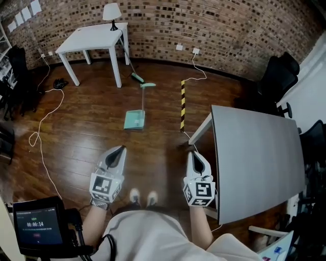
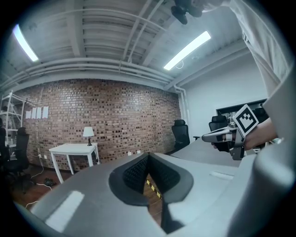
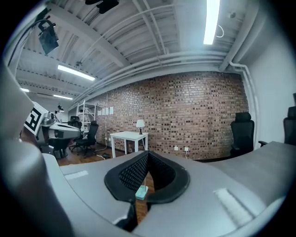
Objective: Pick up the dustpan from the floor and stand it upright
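Observation:
A mint-green dustpan lies flat on the wooden floor ahead, its long handle stretching away toward the brick wall. In the right gripper view the dustpan shows as a small patch below the jaw tips. My left gripper and right gripper both hang in the air near my body, well short of the dustpan, pointing forward. The jaws of each meet at the tips with nothing between them. The right gripper also shows at the right of the left gripper view.
A large grey table stands close on the right. A yellow-black striped strip lies on the floor beside the dustpan. A white table with a lamp stands at the back, with a broom leaning by it. White cables trail at left; office chairs stand at right.

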`<act>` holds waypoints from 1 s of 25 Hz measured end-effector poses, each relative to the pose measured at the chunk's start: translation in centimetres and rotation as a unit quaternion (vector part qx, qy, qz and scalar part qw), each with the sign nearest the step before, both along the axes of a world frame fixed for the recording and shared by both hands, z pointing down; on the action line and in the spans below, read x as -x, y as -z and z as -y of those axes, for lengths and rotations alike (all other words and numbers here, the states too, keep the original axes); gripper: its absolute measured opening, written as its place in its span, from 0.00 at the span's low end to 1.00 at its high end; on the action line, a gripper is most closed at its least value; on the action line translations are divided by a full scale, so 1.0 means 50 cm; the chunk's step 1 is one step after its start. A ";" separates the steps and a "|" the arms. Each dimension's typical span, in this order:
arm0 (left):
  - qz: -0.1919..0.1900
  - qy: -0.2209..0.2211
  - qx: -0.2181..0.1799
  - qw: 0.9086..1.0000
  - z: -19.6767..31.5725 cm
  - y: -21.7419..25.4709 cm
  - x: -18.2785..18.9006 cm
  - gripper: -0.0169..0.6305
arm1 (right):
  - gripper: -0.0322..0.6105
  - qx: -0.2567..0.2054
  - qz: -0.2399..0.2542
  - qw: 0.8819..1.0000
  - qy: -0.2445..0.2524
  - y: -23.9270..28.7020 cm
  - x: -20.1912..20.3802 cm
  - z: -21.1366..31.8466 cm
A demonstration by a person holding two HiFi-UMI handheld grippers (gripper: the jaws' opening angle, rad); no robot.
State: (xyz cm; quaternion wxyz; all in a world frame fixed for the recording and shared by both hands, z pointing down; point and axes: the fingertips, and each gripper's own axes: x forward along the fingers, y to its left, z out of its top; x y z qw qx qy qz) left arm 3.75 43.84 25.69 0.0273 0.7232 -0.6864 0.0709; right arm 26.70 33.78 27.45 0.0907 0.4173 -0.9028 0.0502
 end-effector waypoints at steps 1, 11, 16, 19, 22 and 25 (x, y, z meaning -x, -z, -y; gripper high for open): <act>0.001 -0.001 -0.003 1.000 0.000 0.003 0.000 0.03 | 0.07 -0.006 0.003 1.000 -0.004 0.008 0.000 0.000; -0.002 -0.004 -0.011 1.000 -0.007 0.001 0.012 0.03 | 0.07 -0.011 -0.008 1.000 -0.006 0.012 0.040 -0.014; 0.000 -0.006 -0.014 1.000 -0.015 0.000 0.012 0.03 | 0.07 -0.007 -0.024 0.999 0.020 0.002 0.063 -0.035; 0.003 -0.007 -0.016 1.000 -0.014 0.001 0.016 0.03 | 0.07 -0.013 -0.019 0.999 0.035 0.006 0.074 -0.044; 0.007 -0.011 -0.016 1.000 -0.012 0.009 0.022 0.03 | 0.07 -0.010 -0.021 0.999 0.032 0.011 0.074 -0.042; 0.006 -0.012 -0.017 1.000 -0.015 0.013 0.021 0.03 | 0.07 -0.008 -0.023 0.999 0.025 0.008 0.065 -0.040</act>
